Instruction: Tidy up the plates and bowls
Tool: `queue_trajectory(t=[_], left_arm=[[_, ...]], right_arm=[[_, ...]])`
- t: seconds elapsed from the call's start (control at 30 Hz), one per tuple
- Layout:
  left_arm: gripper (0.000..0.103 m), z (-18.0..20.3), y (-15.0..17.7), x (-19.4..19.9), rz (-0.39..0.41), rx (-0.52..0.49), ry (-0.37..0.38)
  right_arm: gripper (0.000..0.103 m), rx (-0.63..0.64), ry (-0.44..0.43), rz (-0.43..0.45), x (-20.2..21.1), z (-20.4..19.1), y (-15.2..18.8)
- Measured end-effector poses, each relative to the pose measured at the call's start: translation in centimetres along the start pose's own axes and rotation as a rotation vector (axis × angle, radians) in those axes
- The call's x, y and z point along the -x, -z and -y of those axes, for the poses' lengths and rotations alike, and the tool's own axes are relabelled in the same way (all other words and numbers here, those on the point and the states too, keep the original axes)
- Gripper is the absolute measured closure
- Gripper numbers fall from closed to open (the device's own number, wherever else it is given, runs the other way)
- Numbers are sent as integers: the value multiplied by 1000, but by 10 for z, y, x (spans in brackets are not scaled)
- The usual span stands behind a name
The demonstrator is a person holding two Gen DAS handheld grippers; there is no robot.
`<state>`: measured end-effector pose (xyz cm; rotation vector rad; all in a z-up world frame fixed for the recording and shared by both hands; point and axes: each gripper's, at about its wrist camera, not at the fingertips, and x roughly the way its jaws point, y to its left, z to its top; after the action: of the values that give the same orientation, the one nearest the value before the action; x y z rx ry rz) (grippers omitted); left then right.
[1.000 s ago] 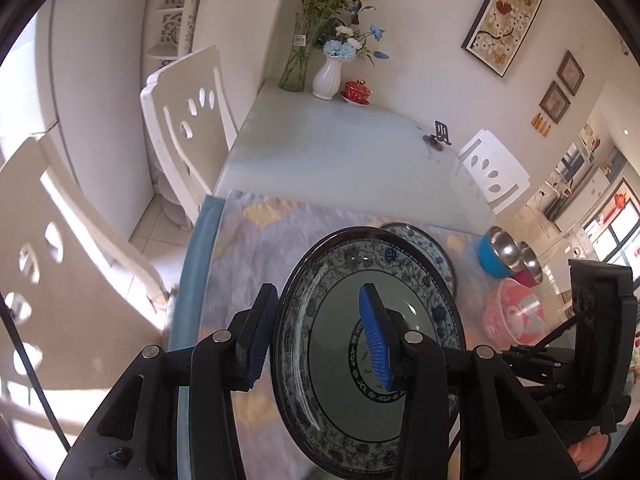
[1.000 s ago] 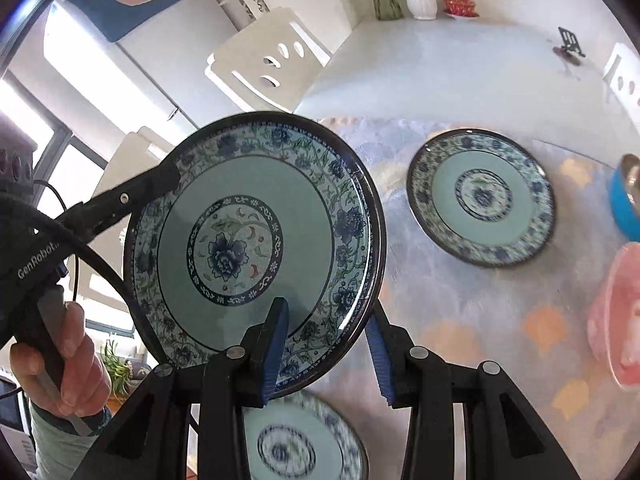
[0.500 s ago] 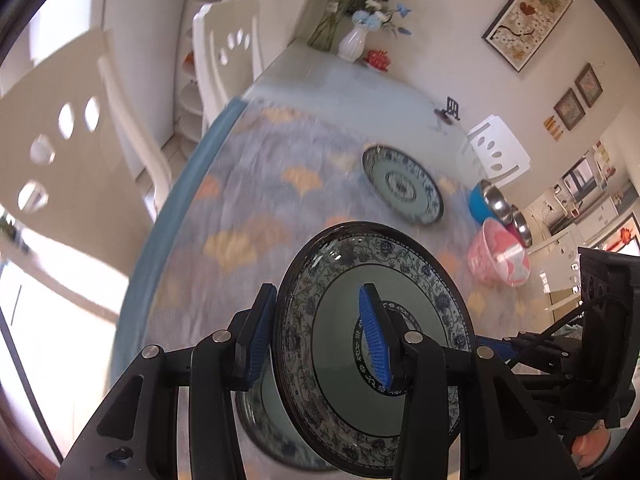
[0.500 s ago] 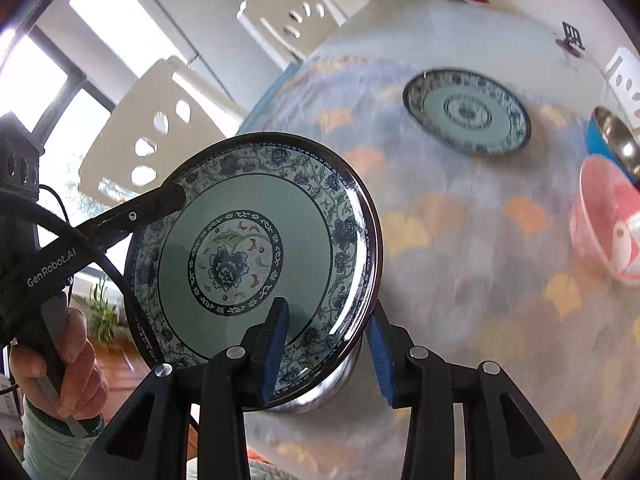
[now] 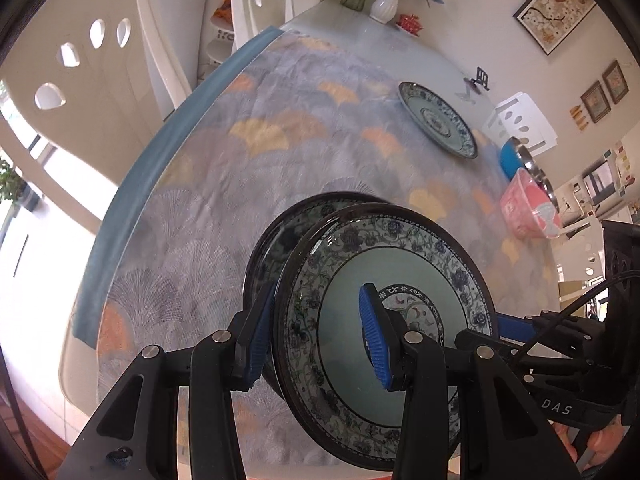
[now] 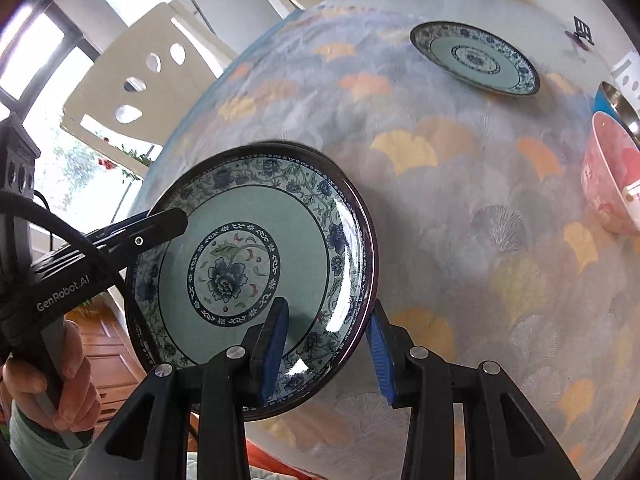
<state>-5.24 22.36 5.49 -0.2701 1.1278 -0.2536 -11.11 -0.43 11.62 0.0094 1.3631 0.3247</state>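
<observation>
Left wrist view gave me the picture: I had the patterned plate (image 5: 400,308) pinched at its rim in the left tongs (image 5: 316,336), one blue pad behind it and one on its face, and it hung tilted right above a second plate (image 5: 280,236) lying on the tabletop (image 5: 224,184). From the right wrist view, the right tongs (image 6: 326,354) were clamped on the near rim of that same carried plate, so I was holding it from two sides at once, and the dark rim of the lower one peeked out just past its far edge. I could not tell whether the two plates were touching. By my reckoning the stacking was only partly done: this plate looked ready to be set on the one under it, but neither pair of tongs had let go. A third plate (image 6: 476,58) sat alone, well apart, toward the far side of the cloth. Over at the right edge the pink bowl (image 6: 612,184) and the blue bowl (image 5: 516,156) stood side by side, seemingly not nested. So, as I judged it, what was left was the set-down, then the far plate, then the bowls
</observation>
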Motion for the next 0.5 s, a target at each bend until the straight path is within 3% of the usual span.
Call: queue_trajectory(t=[0.5], left_arm=[[64, -6, -6, -15, -10, -25, -39]], right_arm=[[65, -30, 30, -41, -22, -5, -5]])
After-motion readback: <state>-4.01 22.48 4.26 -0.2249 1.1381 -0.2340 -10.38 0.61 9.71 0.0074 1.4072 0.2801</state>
